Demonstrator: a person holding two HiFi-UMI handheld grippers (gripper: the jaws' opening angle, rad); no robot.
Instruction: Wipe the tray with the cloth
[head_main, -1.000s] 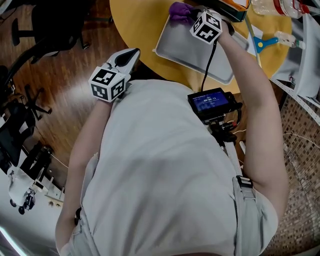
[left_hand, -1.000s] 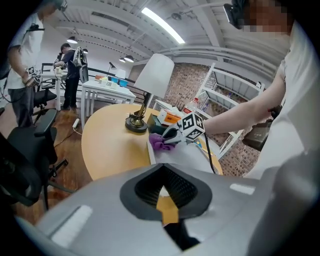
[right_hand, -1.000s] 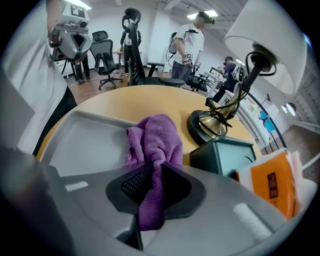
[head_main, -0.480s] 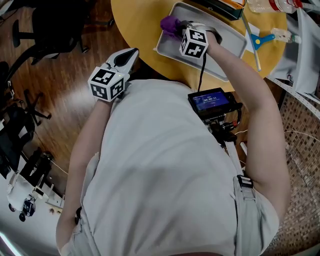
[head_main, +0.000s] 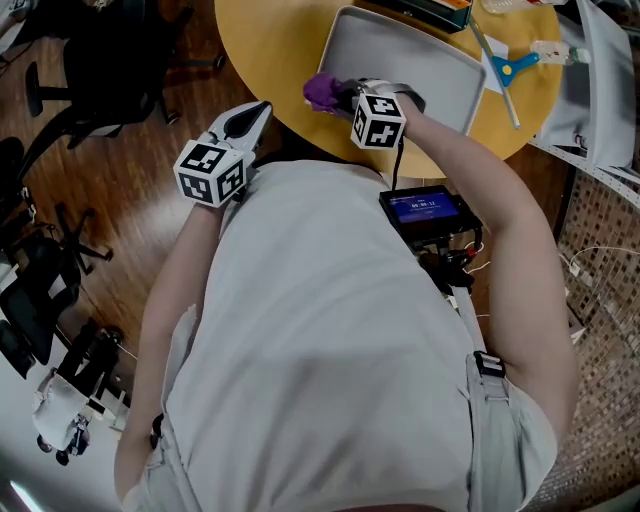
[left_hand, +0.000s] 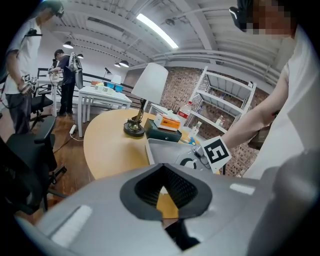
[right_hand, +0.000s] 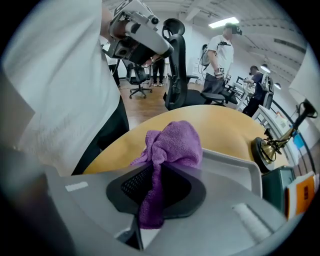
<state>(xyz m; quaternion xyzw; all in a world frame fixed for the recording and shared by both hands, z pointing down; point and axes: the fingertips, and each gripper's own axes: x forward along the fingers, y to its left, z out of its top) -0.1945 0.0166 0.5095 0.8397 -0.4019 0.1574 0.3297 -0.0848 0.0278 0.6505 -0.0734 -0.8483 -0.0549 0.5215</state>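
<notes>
The right tongs (head_main: 335, 97) are clenched on a crumpled purple terry cloth (head_main: 320, 90), gripped by a narrow fold so that the larger bunch stands free beyond the tips. That free bunch, rather than the hard tips, is what meets the surface. In the right gripper view the fold runs down between the two dark pads (right_hand: 131, 186) and the bunch sits at the rim of the shallow grey rectangular tray (right_hand: 235, 167). In the head view this places the cloth at the tray's near left corner, close to the edge of the round yellow wooden table (head_main: 270, 40). The tongs point steeply downward, which presses the cloth onto the tray rather than skimming over it. Judged from this pose, a wiping stroke is at the end of its run by the rim, and the broad bare floor of the tray lies beyond it, toward the far side. The left tongs (head_main: 255, 112) are closed on nothing — the table shows through the slit between their pads (left_hand: 145, 187) — and are held off the table, beside the person's torso and well apart from the tray. This keeps them out of the wiping path but leaves the tray unsteadied, so a firm stroke could slide it on the table.
</notes>
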